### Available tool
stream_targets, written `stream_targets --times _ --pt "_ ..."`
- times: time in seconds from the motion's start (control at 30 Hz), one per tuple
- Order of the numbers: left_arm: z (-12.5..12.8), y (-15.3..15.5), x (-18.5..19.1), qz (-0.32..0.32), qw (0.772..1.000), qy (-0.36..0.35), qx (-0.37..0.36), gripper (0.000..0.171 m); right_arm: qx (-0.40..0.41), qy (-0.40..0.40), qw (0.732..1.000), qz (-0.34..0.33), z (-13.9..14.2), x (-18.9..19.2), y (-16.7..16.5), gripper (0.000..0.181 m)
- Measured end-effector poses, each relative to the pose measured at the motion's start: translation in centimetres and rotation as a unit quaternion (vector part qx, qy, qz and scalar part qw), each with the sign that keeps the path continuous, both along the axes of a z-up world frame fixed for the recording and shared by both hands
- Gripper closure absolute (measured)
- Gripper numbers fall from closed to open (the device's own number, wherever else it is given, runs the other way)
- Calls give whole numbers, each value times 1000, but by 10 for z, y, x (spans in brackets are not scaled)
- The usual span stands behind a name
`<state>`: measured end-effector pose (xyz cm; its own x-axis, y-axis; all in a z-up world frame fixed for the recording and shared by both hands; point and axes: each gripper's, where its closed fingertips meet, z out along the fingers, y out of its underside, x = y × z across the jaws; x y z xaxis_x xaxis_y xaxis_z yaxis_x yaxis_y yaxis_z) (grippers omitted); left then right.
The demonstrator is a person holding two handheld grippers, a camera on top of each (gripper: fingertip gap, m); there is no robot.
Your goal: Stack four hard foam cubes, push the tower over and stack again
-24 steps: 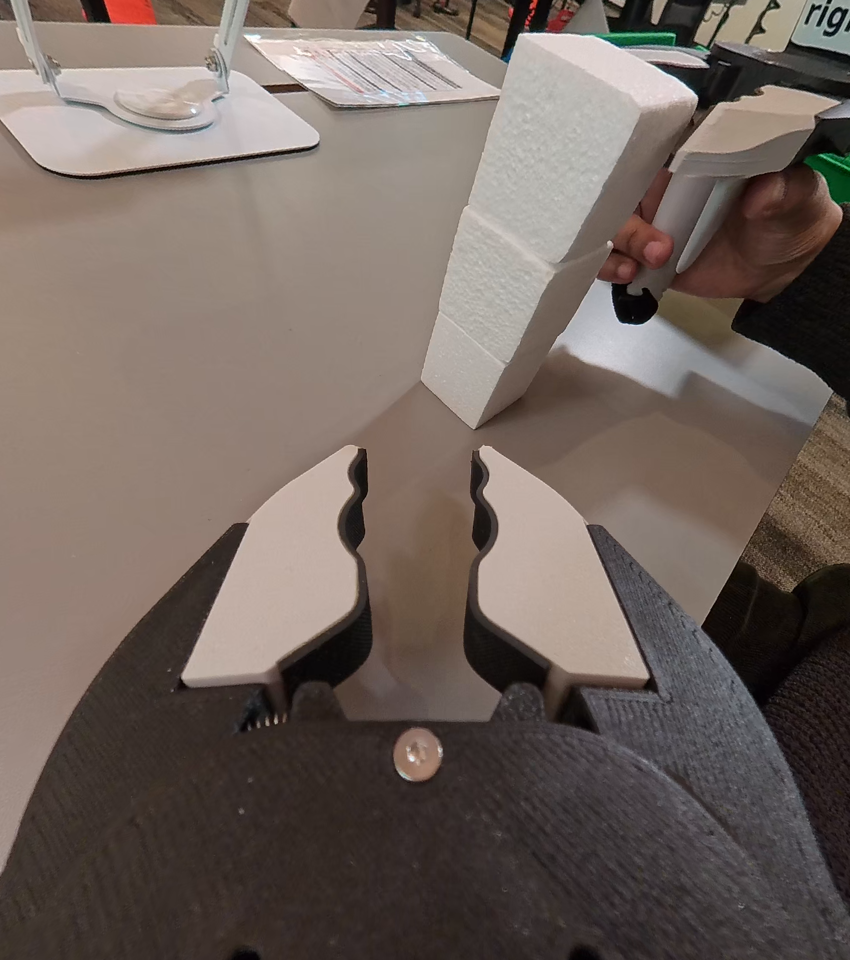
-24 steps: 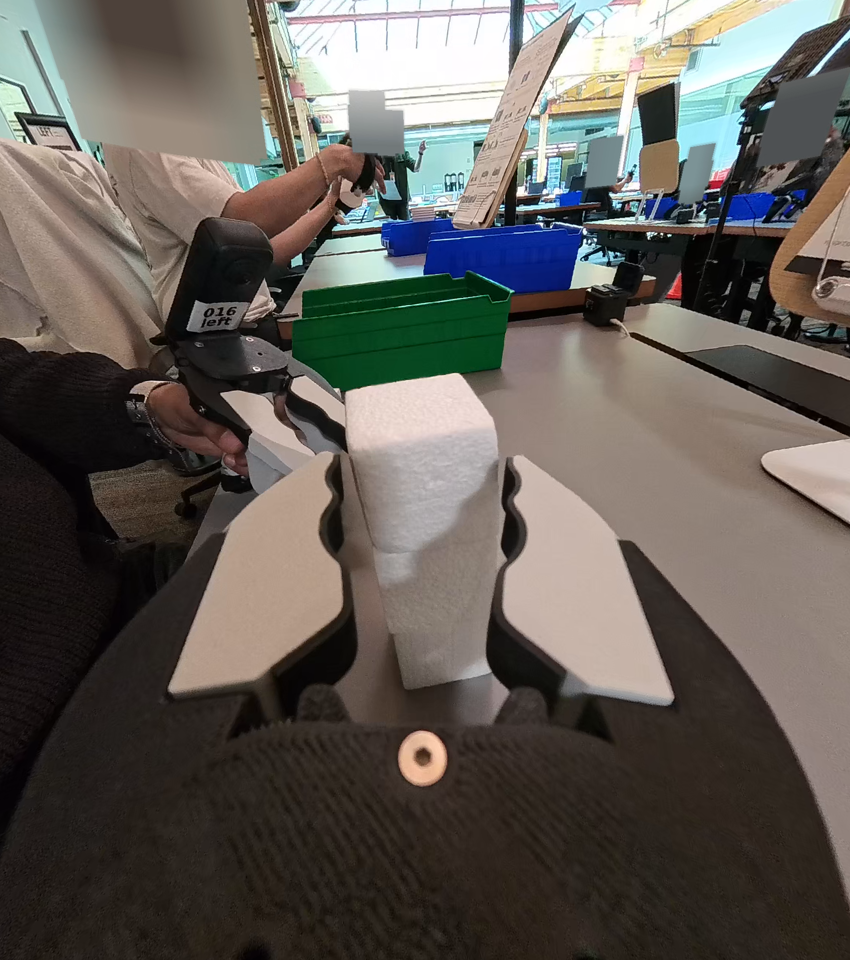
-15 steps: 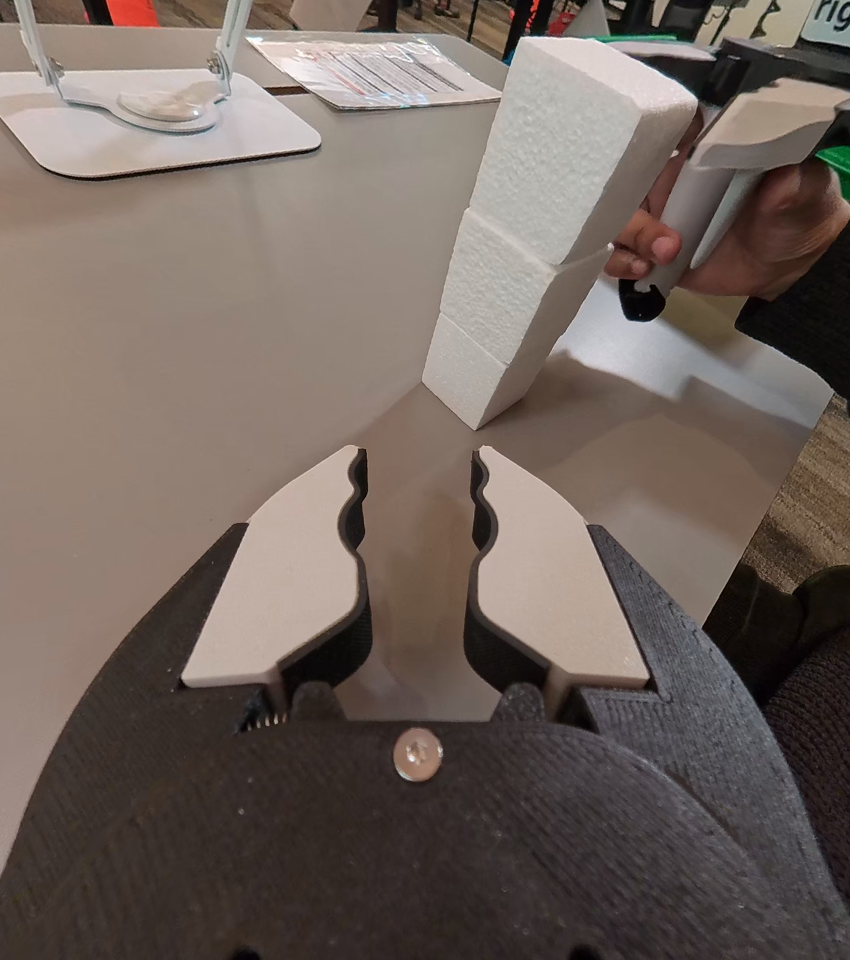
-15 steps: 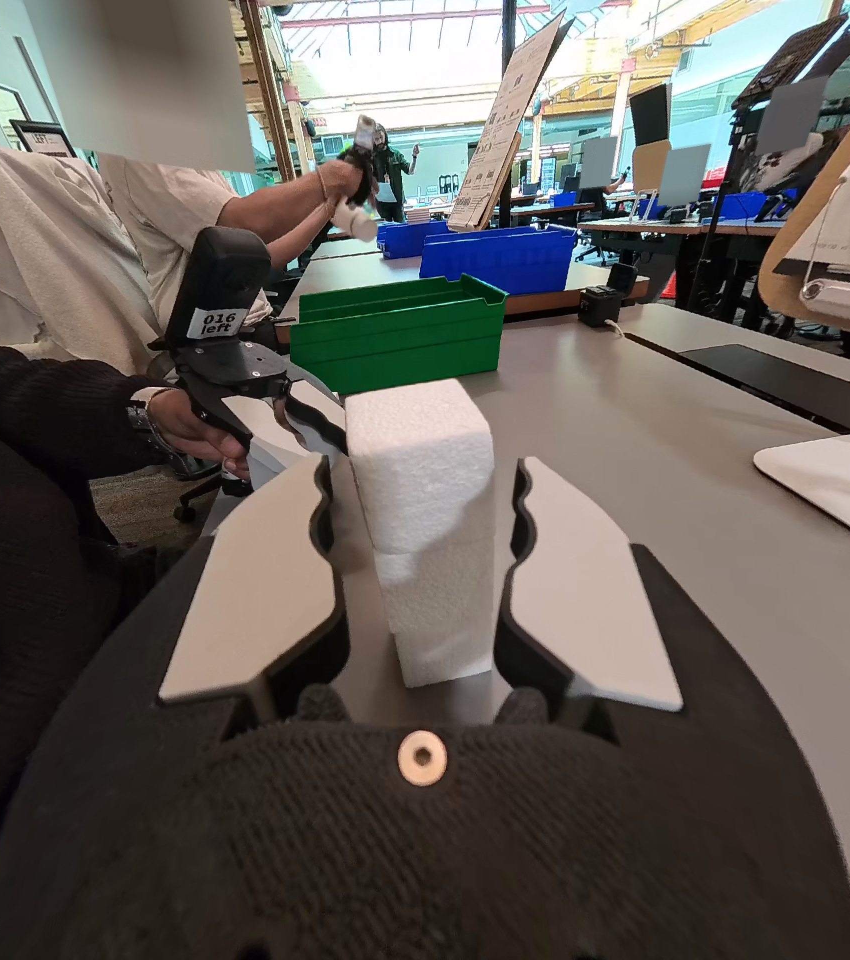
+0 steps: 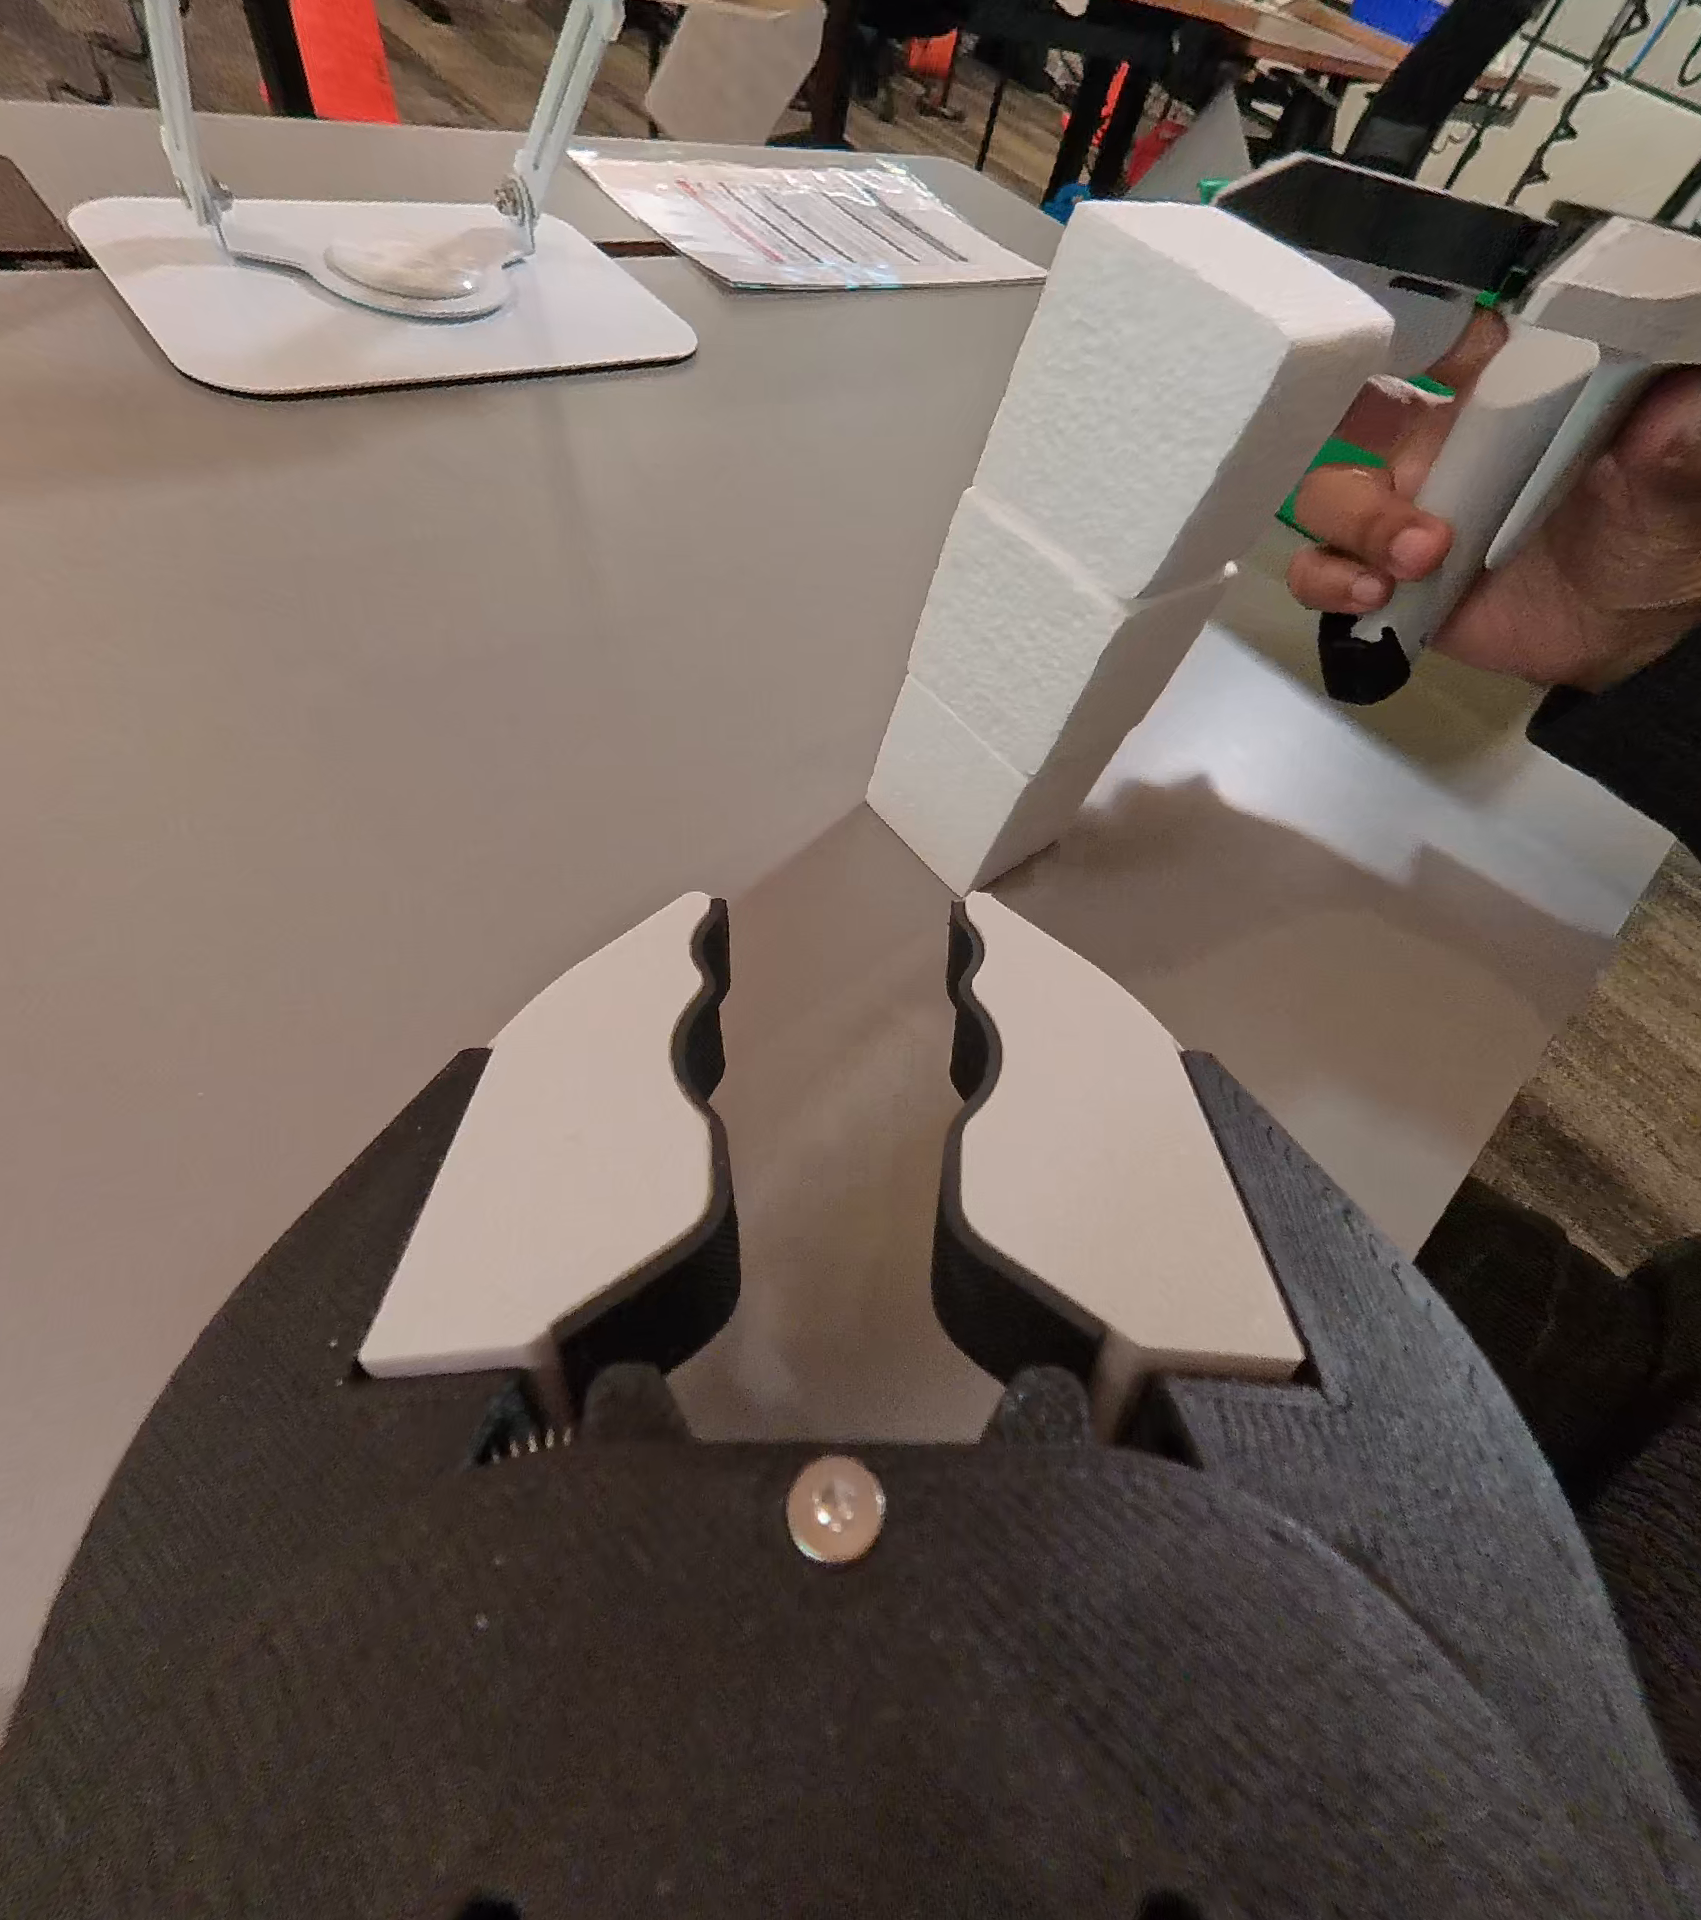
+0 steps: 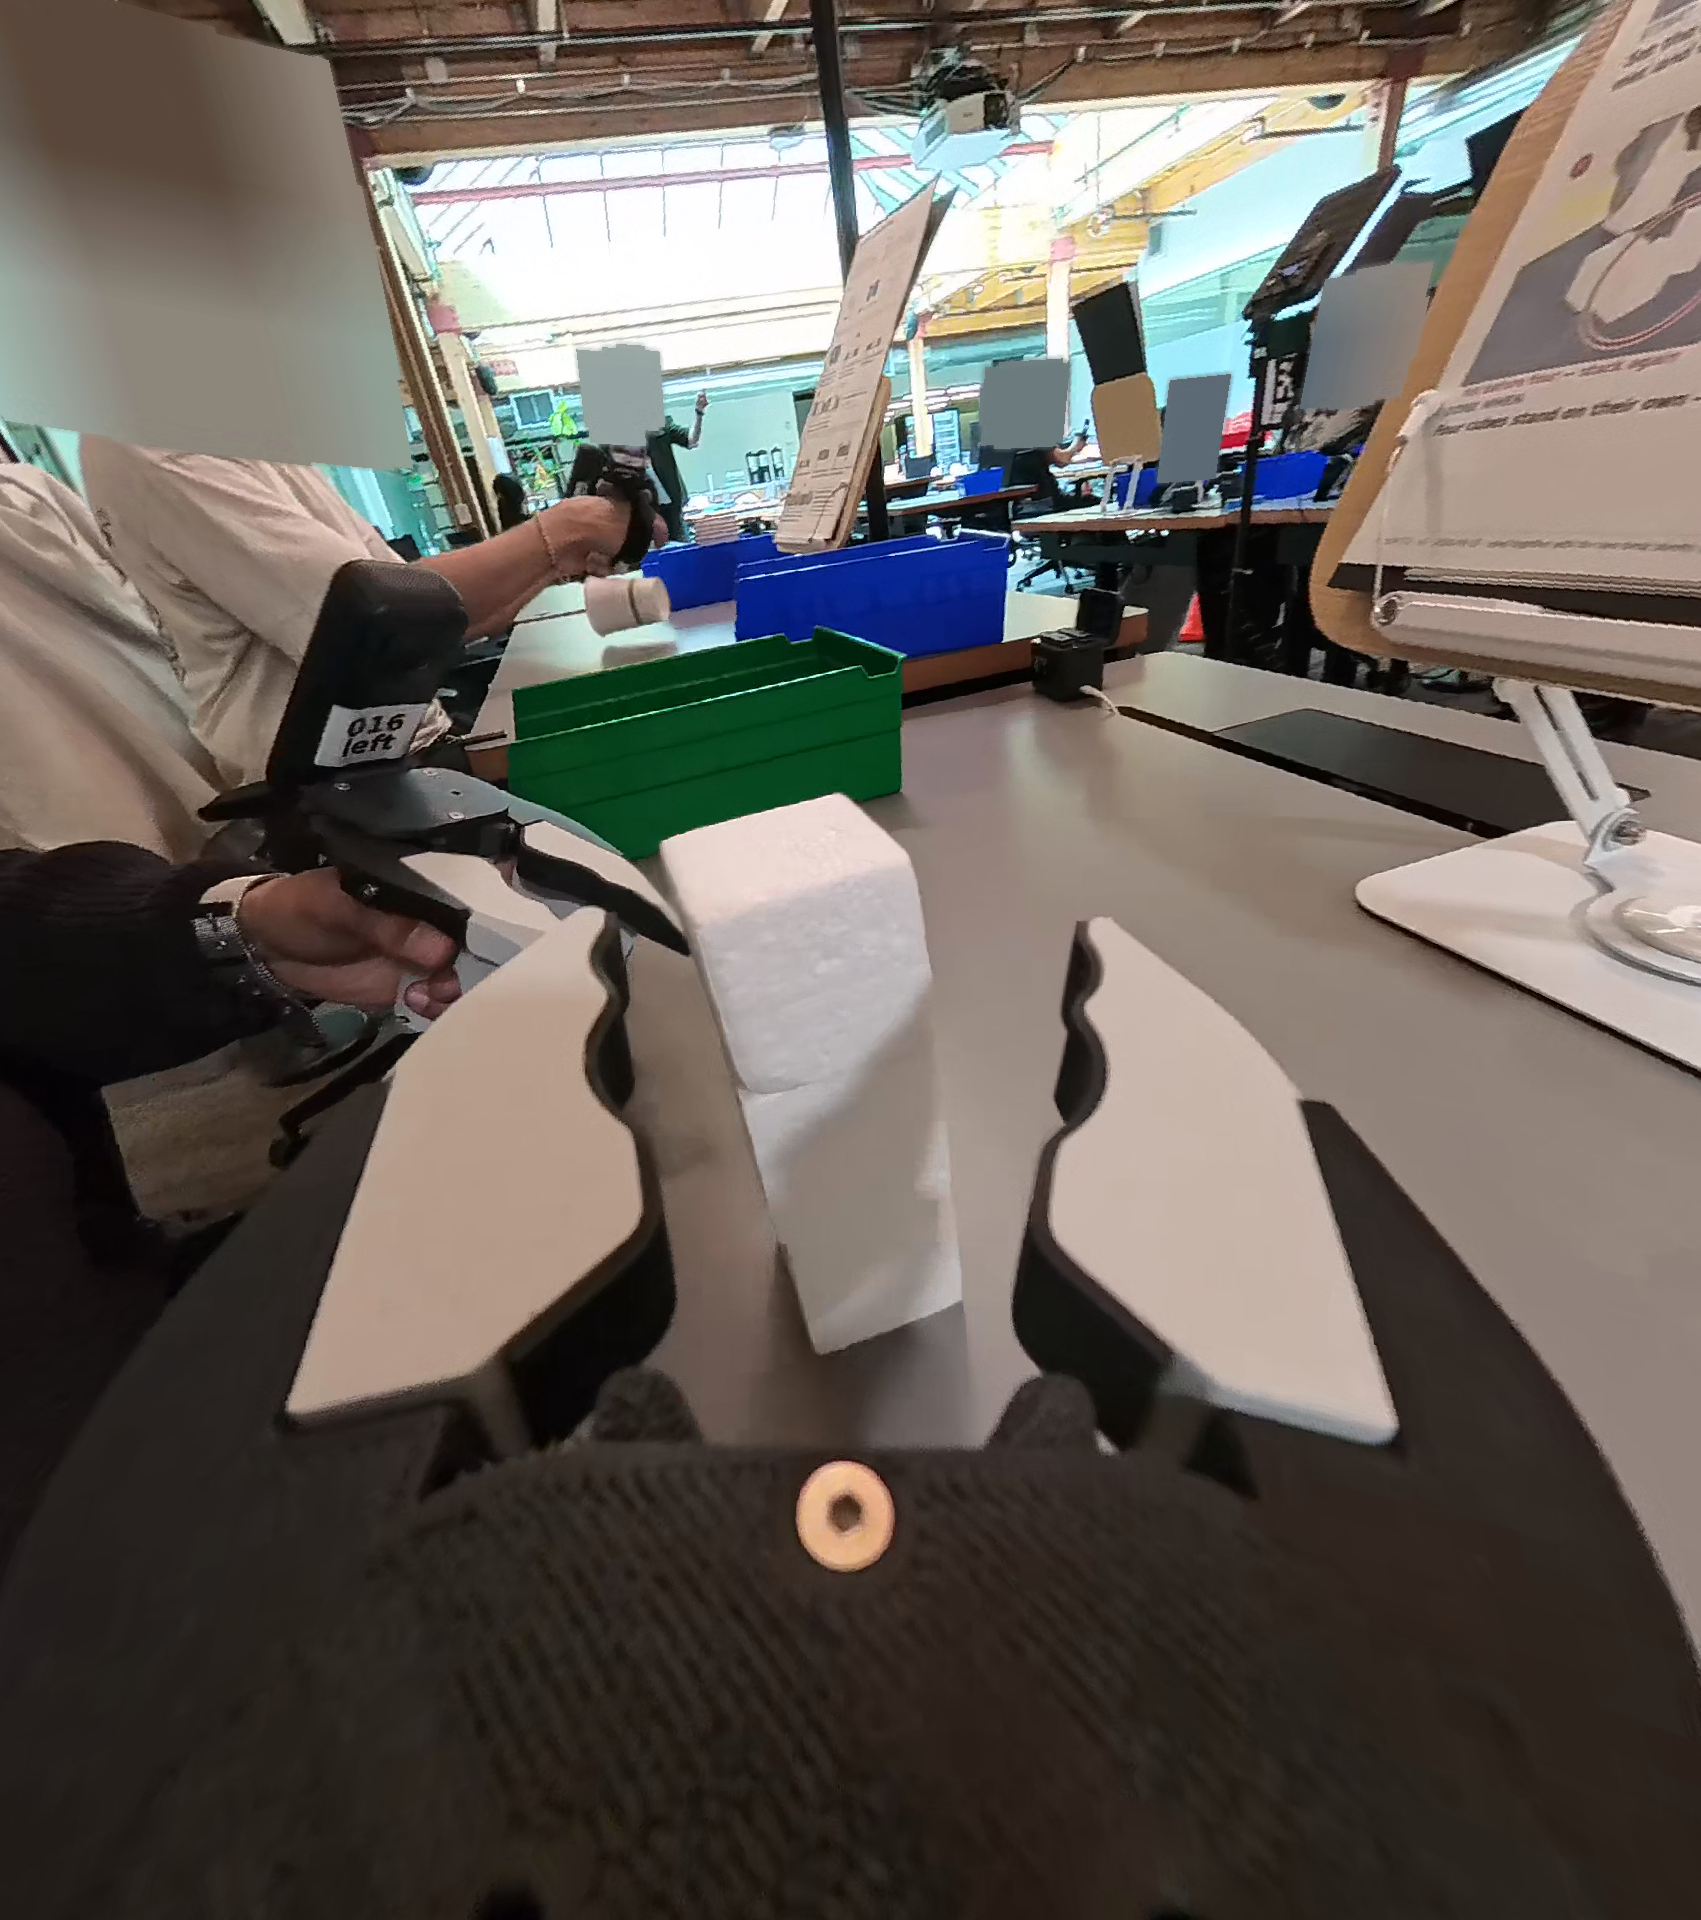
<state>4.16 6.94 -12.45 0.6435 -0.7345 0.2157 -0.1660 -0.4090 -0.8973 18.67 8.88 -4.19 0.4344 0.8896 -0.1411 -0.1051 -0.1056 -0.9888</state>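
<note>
A stack of three white foam cubes (image 5: 1106, 540) stands on the grey table (image 5: 306, 727), leaning a little in the wide-angle view. My left gripper (image 5: 835, 914) is open and empty, its right fingertip close to the bottom cube's corner. My right gripper (image 6: 846, 930) is open with a finger on each side of the stack (image 6: 825, 1039), clear of the foam. In the left wrist view one of its fingers (image 5: 1656, 301) shows behind the top cube. The left gripper (image 6: 607, 894) shows beyond the stack in the right wrist view.
A white stand base (image 5: 378, 301) and a laminated sheet (image 5: 815, 223) lie at the table's far side. A clipboard on the stand (image 6: 1604, 416) rises at right. A green bin (image 6: 711, 727) sits behind the stack. The table edge (image 5: 1511, 1039) is near. The stack (image 6: 825, 1039) is about 4 cm from my right fingertips and 12 cm from my left.
My right gripper has opened wide, letting go of the top cube, and has drawn back a little. My left gripper has edged slightly nearer the stack's base.
</note>
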Motion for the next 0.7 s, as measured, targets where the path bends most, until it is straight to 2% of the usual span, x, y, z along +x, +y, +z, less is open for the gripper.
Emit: stream_targets --times 0.17,0.4,0.6,0.7 --pt "1 -16 -3 9 1000 -23 -16 130 -30 -9 999 -18 -13 10 -22 94" --pt "3 -53 -7 27 999 -27 -20 130 -65 -61 995 -53 -39 29 -79 92" --pt "6 -72 -11 53 998 -23 -9 131 -130 -127 971 -155 -72 61 -105 94" --pt "7 -77 -14 69 997 -19 0 131 -155 -117 957 -217 -72 76 -109 96"
